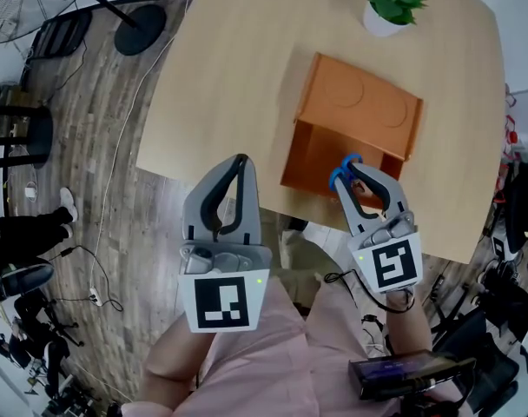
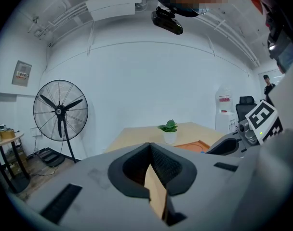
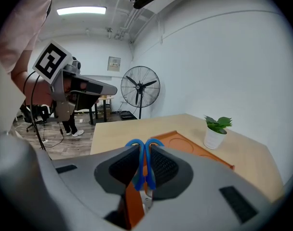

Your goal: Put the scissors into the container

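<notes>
I am at the carrying step: my right gripper is clenched on the scissors, with the two blue handle loops squeezed side by side between the jaws. I hold them up over the near part of the orange container. The container stands on the table toward its near edge, and a small potted plant sits well beyond it at the far edge. The scissors' long axis runs along my jaws. The handle loops poke out past the jaw tips toward the container, and the metal blades point back toward the gripper's body, so the pair goes in handles first. My left gripper hangs by the table's near edge, left of the container and apart from it, with its jaws pressed together on nothing. I judge that the placing comes next. It calls for lowering the right gripper until the handles are inside the container's walls, then spreading the jaws so the scissors drop flat. The blades lie back between my jaws, so I would open wide and draw straight back to avoid snagging them. I cannot tell how high the scissors hang above the container.
</notes>
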A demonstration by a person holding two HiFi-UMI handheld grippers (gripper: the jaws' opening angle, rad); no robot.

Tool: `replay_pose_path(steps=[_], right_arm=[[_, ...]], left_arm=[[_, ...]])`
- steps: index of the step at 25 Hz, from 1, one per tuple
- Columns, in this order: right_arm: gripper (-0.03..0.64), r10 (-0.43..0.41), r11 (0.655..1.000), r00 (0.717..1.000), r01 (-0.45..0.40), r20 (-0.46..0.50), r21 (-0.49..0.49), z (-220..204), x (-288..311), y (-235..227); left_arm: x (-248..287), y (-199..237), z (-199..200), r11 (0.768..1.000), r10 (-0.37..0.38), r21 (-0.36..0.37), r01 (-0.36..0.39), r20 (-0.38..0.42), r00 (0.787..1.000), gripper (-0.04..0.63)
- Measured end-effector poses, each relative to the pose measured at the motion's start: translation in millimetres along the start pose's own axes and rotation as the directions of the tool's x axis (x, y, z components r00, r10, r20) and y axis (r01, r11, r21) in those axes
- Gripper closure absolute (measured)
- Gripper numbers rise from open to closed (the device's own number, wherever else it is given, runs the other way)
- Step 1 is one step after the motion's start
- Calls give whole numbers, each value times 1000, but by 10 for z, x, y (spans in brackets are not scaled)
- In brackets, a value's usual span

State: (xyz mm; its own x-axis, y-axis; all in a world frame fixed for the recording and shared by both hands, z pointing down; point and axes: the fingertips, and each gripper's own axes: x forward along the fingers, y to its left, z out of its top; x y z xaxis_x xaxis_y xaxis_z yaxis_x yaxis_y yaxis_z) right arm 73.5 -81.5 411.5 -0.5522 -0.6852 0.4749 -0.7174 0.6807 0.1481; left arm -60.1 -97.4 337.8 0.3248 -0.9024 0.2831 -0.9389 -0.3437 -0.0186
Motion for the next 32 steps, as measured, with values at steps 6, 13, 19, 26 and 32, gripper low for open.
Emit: replay_pose_path(steps=[6, 13, 19, 26, 32], right_arm=[[543, 26, 1000, 998, -26, -50, 4, -149, 143, 13], [543, 54, 998, 992, -50, -115, 37, -361, 258, 7], [542, 83, 995, 982, -74, -167, 62, -467, 366, 37], [542, 120, 991, 962, -99, -246, 94, -622, 456, 69], [540, 158, 986, 941, -131, -298, 107, -745, 523, 104]], left_arm=[[144, 63, -100, 1000, -5, -10, 4, -26, 1000, 591], [294, 54, -233, 1000, -20, -23, 19, -61, 998, 591], [402, 71, -338, 999, -32, -34, 29, -89, 995, 591], [519, 122, -379, 999, -31, -44, 27, -97, 995, 591], [586, 146, -420, 998, -29, -50, 24, -109, 994, 591]])
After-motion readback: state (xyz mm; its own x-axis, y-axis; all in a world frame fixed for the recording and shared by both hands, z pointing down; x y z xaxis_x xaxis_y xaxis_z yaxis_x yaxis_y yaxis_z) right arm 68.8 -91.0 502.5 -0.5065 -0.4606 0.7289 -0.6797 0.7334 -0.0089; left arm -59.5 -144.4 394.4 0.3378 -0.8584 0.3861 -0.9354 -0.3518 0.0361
